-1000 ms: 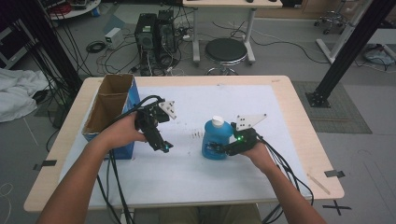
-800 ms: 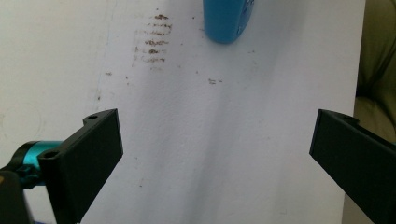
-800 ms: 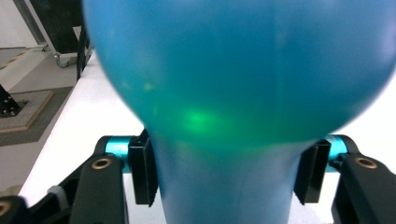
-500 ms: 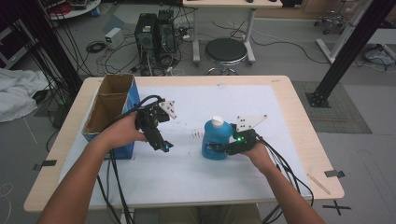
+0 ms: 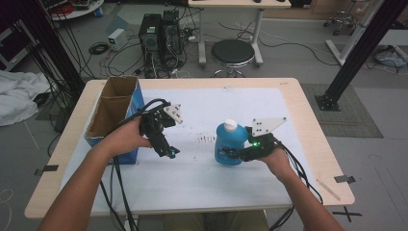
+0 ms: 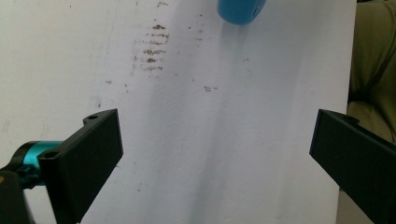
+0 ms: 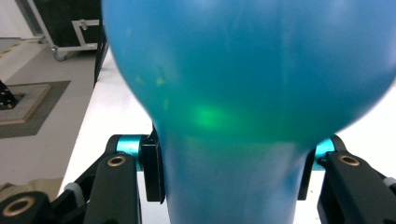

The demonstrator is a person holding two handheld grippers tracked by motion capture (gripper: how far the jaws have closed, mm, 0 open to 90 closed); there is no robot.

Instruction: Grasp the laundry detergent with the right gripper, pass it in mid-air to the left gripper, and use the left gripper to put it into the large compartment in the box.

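While the right gripper (image 5: 234,154) has its jaws clenched on the blue bottle (image 5: 229,146), the bottle stands upright w/ its white cap (image 5: 230,124) on, above the jaws. In the right gripper view the bottle's blue body (image 7: 243,93) bulges wide over the jaws & narrows where the two pads press it, one each side. Jaws have just been closing, w/ the bottle between them. Contents of the bottle: can't tell, plastic not see-through enough.

The left gripper (image 5: 169,153) is well apart from the bottle, jaws released & spread wide, nothing between them but the white sheet (image 6: 224,140) on the worktop (image 5: 308,120). In the left gripper view a rounded blue bit of the bottle (image 6: 239,10) shows far ahead of the jaws, w/ a patch of brown smudges (image 6: 150,49) on the sheet between.

Behind the left gripper, at the worktop's edge, stands an open cardboard box (image 5: 111,113) w/ a blue outer side. It has two compartments; inside shows bare brown cardboard, though the bottoms aren't fully visible.
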